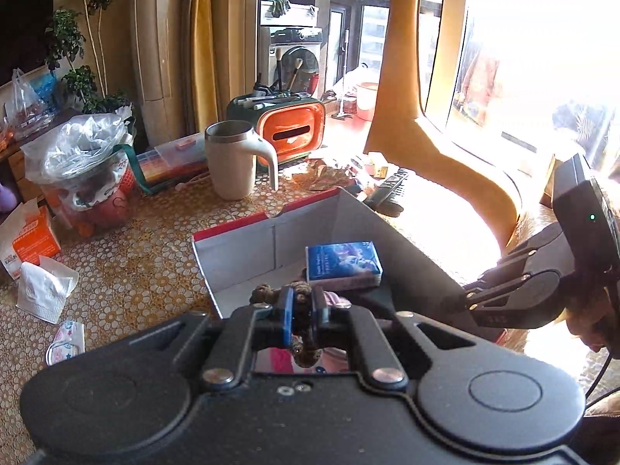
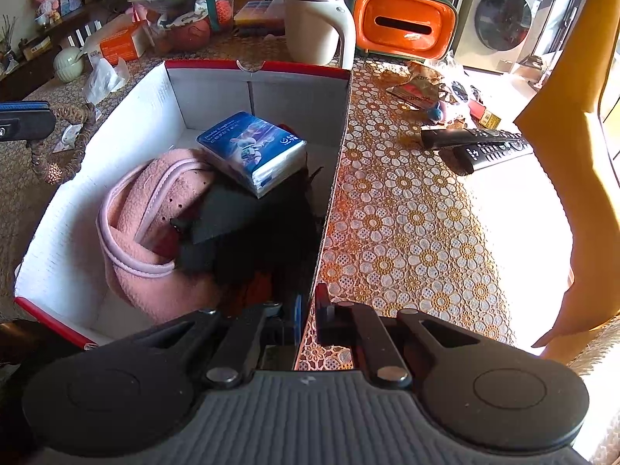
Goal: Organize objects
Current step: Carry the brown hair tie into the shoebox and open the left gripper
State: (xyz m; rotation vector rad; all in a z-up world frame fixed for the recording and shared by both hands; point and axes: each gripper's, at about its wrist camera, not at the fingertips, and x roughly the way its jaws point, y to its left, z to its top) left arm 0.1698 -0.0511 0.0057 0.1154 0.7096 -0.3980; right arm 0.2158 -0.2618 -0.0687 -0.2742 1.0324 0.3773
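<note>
A white cardboard box point(image 2: 128, 108) with a red rim stands on the table; it also shows in the left wrist view point(image 1: 248, 248). In it lie a blue tissue pack point(image 2: 252, 151), a pink fleece item point(image 2: 151, 213) and dark things. My left gripper point(image 1: 304, 312) is shut on a brown twisted rope-like object point(image 1: 300, 310), held over the box's near edge. From the right wrist view the same rope object point(image 2: 69, 139) hangs beside the box's left wall. My right gripper point(image 2: 308, 310) is shut on the box's right wall.
A cream mug point(image 1: 234, 159), an orange tissue holder point(image 1: 290, 130), two remotes point(image 2: 484, 145), snack wrappers point(image 2: 422, 89), a plastic-covered basket point(image 1: 85, 170) and loose tissues point(image 1: 44, 290) sit on the lace-covered table. A yellow chair back point(image 1: 403, 77) stands at the window side.
</note>
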